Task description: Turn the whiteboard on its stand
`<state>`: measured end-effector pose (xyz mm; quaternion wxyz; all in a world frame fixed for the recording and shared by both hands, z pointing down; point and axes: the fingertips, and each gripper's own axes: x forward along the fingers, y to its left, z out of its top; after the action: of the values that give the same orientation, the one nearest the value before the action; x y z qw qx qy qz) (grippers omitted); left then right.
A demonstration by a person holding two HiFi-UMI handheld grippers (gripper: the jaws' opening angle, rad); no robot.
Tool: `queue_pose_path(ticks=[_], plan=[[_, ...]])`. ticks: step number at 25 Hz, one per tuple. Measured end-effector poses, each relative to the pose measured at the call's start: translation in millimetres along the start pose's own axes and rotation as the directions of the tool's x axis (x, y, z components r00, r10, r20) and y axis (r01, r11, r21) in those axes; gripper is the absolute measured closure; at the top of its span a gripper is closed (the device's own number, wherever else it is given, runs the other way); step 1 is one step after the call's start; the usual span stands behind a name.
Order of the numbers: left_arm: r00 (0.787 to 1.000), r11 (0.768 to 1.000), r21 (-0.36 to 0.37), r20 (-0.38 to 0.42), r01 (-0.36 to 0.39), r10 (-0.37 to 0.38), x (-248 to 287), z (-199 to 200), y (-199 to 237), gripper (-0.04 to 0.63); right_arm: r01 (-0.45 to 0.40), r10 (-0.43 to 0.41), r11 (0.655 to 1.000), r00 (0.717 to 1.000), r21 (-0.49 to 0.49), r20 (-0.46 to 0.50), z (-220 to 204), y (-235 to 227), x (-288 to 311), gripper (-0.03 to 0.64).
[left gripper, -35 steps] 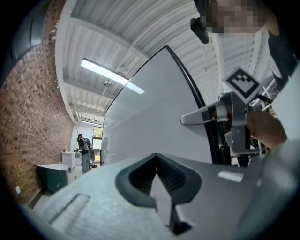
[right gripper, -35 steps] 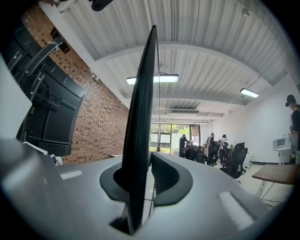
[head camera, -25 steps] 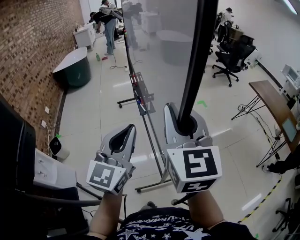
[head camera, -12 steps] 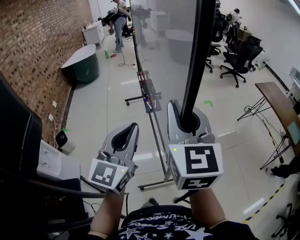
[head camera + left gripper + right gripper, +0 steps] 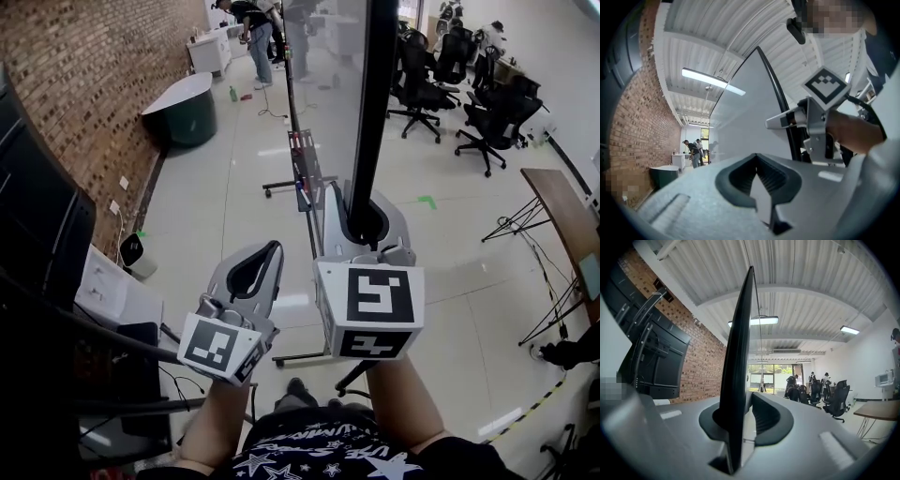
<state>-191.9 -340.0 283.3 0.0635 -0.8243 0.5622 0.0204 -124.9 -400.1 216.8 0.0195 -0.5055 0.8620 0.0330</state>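
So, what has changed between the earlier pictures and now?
The whiteboard has turned: its white face shows narrower now, nearly edge-on. The right gripper keeps the black edge between its jaws, which have just opened a little. The left gripper stays shut and empty beside it.

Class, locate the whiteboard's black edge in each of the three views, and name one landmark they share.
Head view: whiteboard edge runs from top centre down into the right gripper.
Left gripper view: whiteboard edge curves up, right of centre.
Right gripper view: whiteboard edge stands upright at centre.
Shared landmark: brick wall, on the left in each.
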Motion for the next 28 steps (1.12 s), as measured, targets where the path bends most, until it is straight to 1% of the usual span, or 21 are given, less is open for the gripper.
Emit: queue_pose_path(ticks=[4, 7, 11, 15, 17, 23, 28], plan=[[1.000, 1.000, -0.010, -0.003, -0.022, 0.022, -10.4, 0.7, -15.6, 0.591, -0.017, 0.017, 1.000, 1.000, -0.001, 0.001, 1.7, 3.2, -15.1, 0.544], [0.999, 0.999, -0.024, -0.004, -0.032, 0.032, -20.6, 1.1, -17.1, 0.591, -0.016, 0.016, 1.000, 1.000, -0.005, 0.001, 2.3, 9.3, -26.1, 0.541], [1.000, 1.000, -0.004, 0.012, 0.003, -0.003, -32.1, 2.2, -18.8, 0.591, 0.001, -0.001, 1.000, 1.000, -0.008, 0.008, 7.3, 10.3, -36.6, 0.549], [1.000, 1.000, -0.020, -0.009, 0.021, -0.021, -45.7, -2.4, -19.2, 0.591, 0.033, -0.033, 0.999, 0.999, -0.021, -0.001, 2.9, 4.8, -50.0, 0.560], [1.000, 0.999, -0.022, -0.005, 0.030, -0.030, -51.9, -0.9, -20.5, 0.591, 0.042, -0.042, 0.999, 0.999, -0.023, 0.000, 2.8, 1.5, -56.1, 0.561], [0.999, 0.998, -0.041, -0.001, 0.042, -0.043, -73.3, -2.7, -28.1, 0.591, 0.040, -0.040, 0.999, 0.999, -0.018, -0.009, -2.0, -7.0, -78.1, 0.561], [0.998, 0.998, -0.037, 0.011, 0.058, -0.057, -81.7, 1.2, -34.1, 0.591, 0.041, -0.041, 0.999, 0.999, -0.012, -0.007, -2.8, -14.1, -94.4, 0.563]])
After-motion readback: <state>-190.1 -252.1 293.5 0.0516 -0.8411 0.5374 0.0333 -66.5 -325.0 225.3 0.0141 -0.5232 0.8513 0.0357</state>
